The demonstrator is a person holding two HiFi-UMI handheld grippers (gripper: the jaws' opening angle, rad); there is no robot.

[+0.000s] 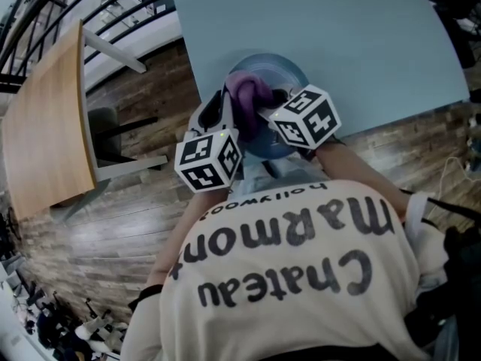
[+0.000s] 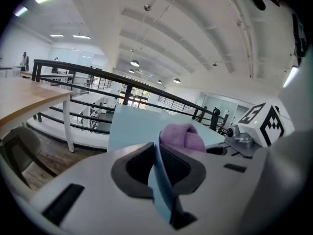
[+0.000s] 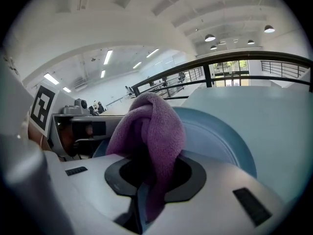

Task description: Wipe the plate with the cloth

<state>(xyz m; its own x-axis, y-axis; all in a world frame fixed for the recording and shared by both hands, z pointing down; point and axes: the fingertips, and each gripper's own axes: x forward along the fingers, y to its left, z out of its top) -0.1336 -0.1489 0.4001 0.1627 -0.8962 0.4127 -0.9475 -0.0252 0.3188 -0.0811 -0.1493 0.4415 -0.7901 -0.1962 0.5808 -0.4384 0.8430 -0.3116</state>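
A pale blue plate (image 1: 279, 68) is held tilted over the near edge of the light blue table (image 1: 338, 36). My left gripper (image 1: 219, 119) grips its rim. In the left gripper view the thin plate rim (image 2: 160, 180) stands edge-on between the pads of the left gripper (image 2: 157, 154), which is shut on it. A purple cloth (image 1: 249, 95) lies bunched against the plate's face. My right gripper (image 3: 152, 166) is shut on the cloth (image 3: 151, 126), which rises in a fold from its jaws in front of the plate (image 3: 220, 138). The right gripper's marker cube (image 1: 305, 116) sits just right of the cloth.
A wooden table (image 1: 45, 119) with white legs stands to the left, with a dark chair (image 1: 105, 126) beside it. Wood floor lies below. A black railing (image 2: 98, 72) runs behind the blue table. The person's printed shirt (image 1: 293, 262) fills the lower head view.
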